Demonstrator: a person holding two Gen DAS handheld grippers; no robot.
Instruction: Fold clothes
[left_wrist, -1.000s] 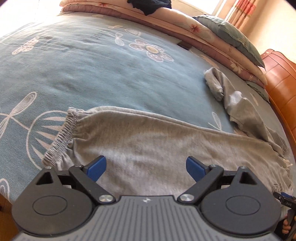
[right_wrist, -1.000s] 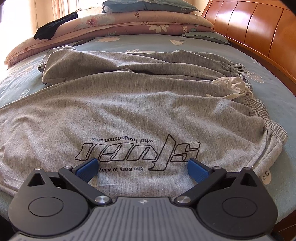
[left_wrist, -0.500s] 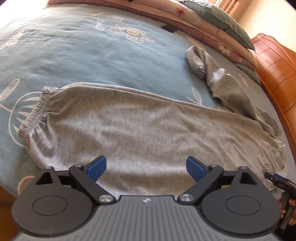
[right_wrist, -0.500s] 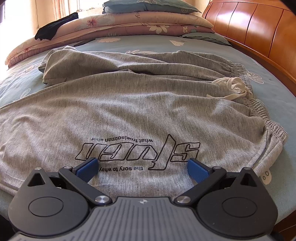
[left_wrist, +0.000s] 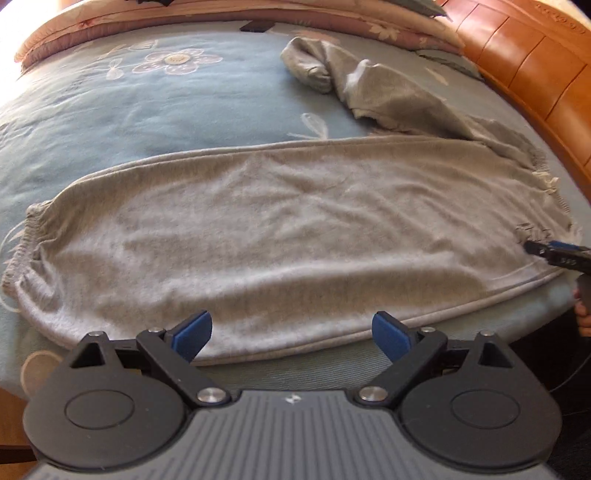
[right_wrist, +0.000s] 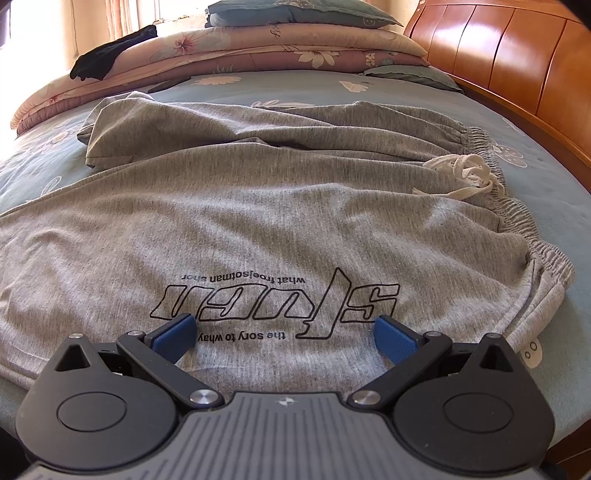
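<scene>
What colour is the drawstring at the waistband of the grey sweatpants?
White. The knotted drawstring lies on the sweatpants by the elastic waistband, clearest in the right wrist view.

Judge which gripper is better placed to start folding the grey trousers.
Left, probably. The left gripper, open, faces the near edge of the flat trouser leg, an easy hem to pinch. The right gripper, also open, hovers over the printed middle, not an edge.

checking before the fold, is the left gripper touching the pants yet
Cannot tell. In the left wrist view the left gripper is open over the near hem of the pants, but any gap beneath the fingers is hidden.
</scene>
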